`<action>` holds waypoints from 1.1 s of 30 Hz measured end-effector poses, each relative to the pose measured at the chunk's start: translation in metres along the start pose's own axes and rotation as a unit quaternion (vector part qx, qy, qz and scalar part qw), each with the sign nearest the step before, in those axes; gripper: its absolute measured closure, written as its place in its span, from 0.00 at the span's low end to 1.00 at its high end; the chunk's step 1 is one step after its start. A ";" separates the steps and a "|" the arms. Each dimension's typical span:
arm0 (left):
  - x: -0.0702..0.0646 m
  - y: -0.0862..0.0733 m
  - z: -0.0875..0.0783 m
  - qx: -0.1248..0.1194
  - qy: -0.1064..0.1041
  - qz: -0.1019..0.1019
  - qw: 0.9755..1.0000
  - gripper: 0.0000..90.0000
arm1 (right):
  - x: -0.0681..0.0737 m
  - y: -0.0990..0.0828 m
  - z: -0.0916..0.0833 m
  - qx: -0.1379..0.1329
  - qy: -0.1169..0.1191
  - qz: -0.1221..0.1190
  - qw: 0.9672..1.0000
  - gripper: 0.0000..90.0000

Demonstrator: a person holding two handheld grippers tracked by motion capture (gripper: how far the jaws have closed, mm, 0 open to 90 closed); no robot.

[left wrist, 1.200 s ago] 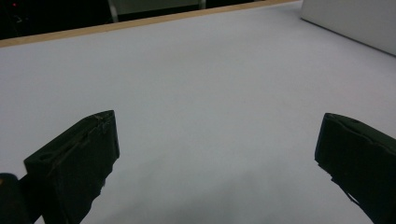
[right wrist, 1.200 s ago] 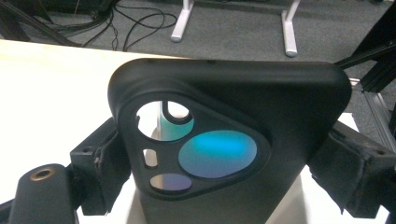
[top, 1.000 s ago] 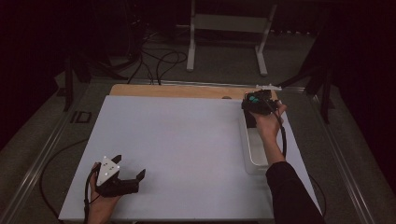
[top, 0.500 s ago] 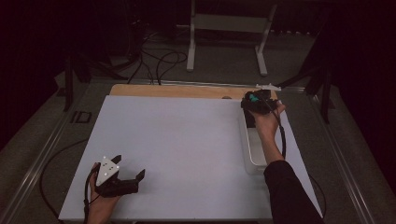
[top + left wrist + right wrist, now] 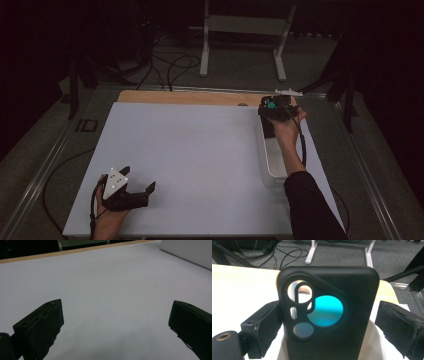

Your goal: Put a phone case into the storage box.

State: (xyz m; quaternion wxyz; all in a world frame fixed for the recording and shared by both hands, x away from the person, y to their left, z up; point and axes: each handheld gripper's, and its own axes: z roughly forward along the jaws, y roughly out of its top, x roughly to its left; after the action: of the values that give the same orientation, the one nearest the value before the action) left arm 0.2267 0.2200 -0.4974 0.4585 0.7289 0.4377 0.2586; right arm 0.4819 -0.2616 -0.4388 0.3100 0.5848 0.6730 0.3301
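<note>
Up close, the right gripper view shows a black phone case (image 5: 329,315) standing between the right gripper (image 5: 332,322)'s just-opened jaws, right pad clear; from above it sits upper right over a white tray (image 5: 272,170), while the left gripper (image 5: 137,187) gapes empty lower left

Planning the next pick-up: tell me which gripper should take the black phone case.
Right. The right gripper already has the black phone case standing between its jaws, which have just been opening, over the white tray. The left gripper rests open at the table's near left, well away.
</note>
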 end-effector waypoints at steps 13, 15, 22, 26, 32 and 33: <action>-0.001 0.000 0.000 -0.001 0.000 0.001 1.000 0.00 | -0.004 0.005 -0.016 -0.018 0.008 0.003 1.000 0.08; -0.001 0.000 0.000 -0.001 0.000 0.002 1.000 0.00 | -0.004 0.006 -0.021 -0.018 0.014 -0.002 1.000 0.08; -0.001 0.001 0.000 -0.001 0.001 0.002 1.000 0.00 | -0.001 0.001 -0.043 -0.022 0.059 -0.004 0.998 0.08; -0.002 0.001 0.000 -0.002 0.002 0.003 1.000 0.00 | 0.005 -0.005 -0.057 -0.023 0.074 -0.015 0.997 0.08; -0.002 0.001 0.000 -0.003 0.002 0.003 1.000 0.00 | 0.019 -0.011 -0.081 -0.035 0.101 -0.047 0.993 0.08; -0.001 0.001 0.000 -0.003 0.003 0.003 1.000 0.00 | 0.021 -0.012 -0.085 -0.038 0.106 -0.053 0.992 0.08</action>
State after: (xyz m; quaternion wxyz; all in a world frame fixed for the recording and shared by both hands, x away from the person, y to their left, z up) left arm 0.2263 0.2186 -0.4962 0.4584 0.7281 0.4364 0.2631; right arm 0.4037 -0.2491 -0.3988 0.2761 0.4975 0.7191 0.3989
